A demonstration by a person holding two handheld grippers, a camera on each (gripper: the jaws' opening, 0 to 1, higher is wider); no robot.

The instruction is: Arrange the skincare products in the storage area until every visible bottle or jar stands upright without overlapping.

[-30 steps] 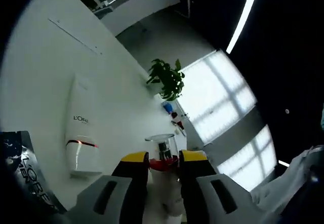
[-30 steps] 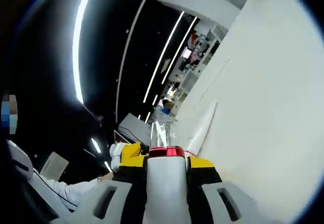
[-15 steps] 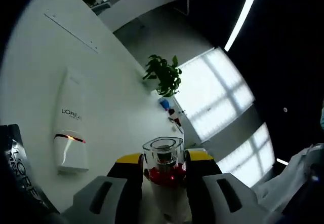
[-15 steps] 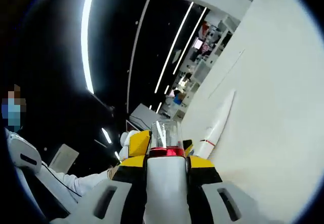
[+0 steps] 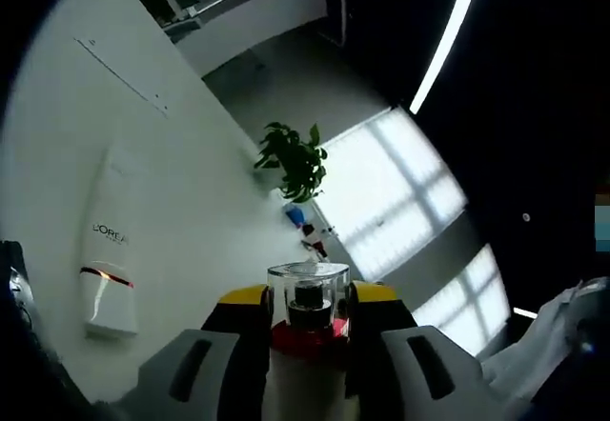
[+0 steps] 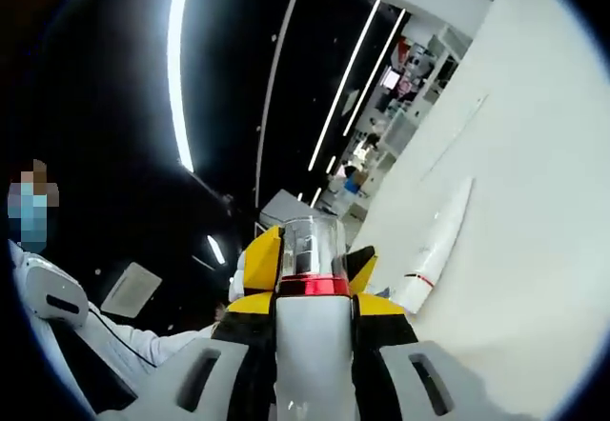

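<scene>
A white bottle [image 5: 307,337] with a red collar and a clear cap sits between the yellow jaws of my left gripper [image 5: 308,299], which is shut on it. In the right gripper view a like bottle [image 6: 310,330], cap pointing away, is clamped by my right gripper [image 6: 313,303]. Yellow jaw tips of the other gripper [image 6: 263,255] flank its clear cap; I cannot tell whether both hold one bottle. A white L'Oreal tube [image 5: 107,267] with a red band lies flat on the white table [image 5: 191,202]; the same tube [image 6: 440,246] lies beyond the right jaw.
A potted plant [image 5: 292,159] and small items stand at the table's far end by bright windows. A person's white sleeve [image 6: 86,330] shows at the lower left of the right gripper view. Bare table [image 6: 534,202] spreads to the right there.
Both views have shifted with the hands. The clear cap now reaches further past my left jaws. In the right gripper view the other gripper's yellow tips have risen beside the cap.
</scene>
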